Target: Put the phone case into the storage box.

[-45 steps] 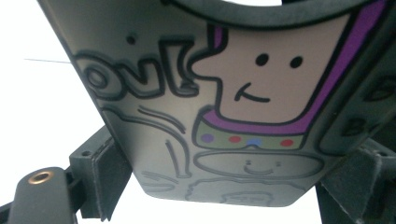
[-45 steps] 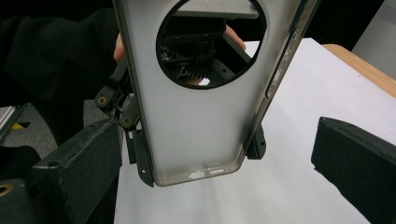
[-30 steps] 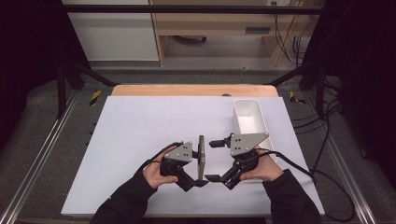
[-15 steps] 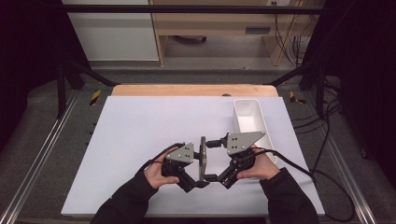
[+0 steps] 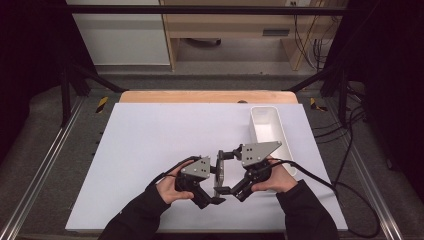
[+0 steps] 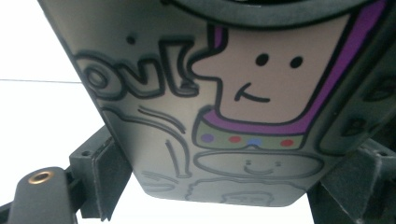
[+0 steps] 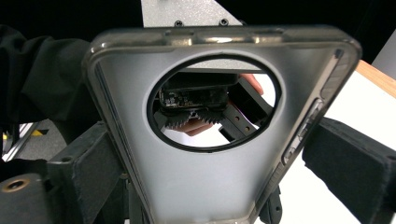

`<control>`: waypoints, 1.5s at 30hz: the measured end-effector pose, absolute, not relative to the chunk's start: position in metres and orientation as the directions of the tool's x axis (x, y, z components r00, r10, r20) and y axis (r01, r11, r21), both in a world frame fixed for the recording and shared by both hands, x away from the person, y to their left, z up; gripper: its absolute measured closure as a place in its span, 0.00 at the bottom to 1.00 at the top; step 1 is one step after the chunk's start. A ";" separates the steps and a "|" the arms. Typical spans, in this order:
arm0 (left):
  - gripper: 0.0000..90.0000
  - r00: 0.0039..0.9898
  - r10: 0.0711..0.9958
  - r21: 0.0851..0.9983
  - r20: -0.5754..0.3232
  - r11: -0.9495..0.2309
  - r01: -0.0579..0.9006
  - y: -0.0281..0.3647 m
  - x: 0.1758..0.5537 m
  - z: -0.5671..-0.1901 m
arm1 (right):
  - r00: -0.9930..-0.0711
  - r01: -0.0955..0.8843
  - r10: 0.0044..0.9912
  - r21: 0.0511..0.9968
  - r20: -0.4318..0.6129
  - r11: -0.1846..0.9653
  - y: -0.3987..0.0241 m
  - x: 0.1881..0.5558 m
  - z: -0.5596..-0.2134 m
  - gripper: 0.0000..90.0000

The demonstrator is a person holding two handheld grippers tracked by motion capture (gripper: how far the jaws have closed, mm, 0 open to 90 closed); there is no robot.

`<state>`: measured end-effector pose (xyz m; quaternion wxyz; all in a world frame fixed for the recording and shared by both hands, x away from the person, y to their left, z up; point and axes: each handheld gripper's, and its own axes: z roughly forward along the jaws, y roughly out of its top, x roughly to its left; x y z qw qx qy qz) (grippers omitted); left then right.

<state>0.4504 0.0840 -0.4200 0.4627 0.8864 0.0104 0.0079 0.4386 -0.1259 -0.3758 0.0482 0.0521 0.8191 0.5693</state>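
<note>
Grey translucent phone case (image 5: pixel 219 172) held on edge above the white table (image 5: pixel 150 150) between your two grippers, left gripper (image 5: pixel 214 186) clamped on its sides, right gripper (image 5: pixel 226 172) jaws beside its edges, grip unclear, white bin (image 5: pixel 270 131) near.

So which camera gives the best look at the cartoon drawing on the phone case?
The left gripper view: the phone case shows its printed side close up, with the cartoon face and lettering. The right gripper view shows the plain inner side with its round camera hole. The high view shows it edge-on between both grippers.
</note>
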 end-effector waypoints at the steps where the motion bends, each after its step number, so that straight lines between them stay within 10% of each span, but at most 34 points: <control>1: 0.13 1.000 0.025 0.821 0.005 -0.571 0.011 0.084 0.450 -0.420 | -0.990 0.029 0.137 0.938 -0.020 0.347 -0.126 0.439 -0.376 0.09; 45: 0.05 0.997 0.071 0.814 -0.010 -0.579 0.049 0.090 0.451 -0.421 | -0.990 0.030 0.138 0.930 -0.023 0.365 -0.128 0.441 -0.374 0.13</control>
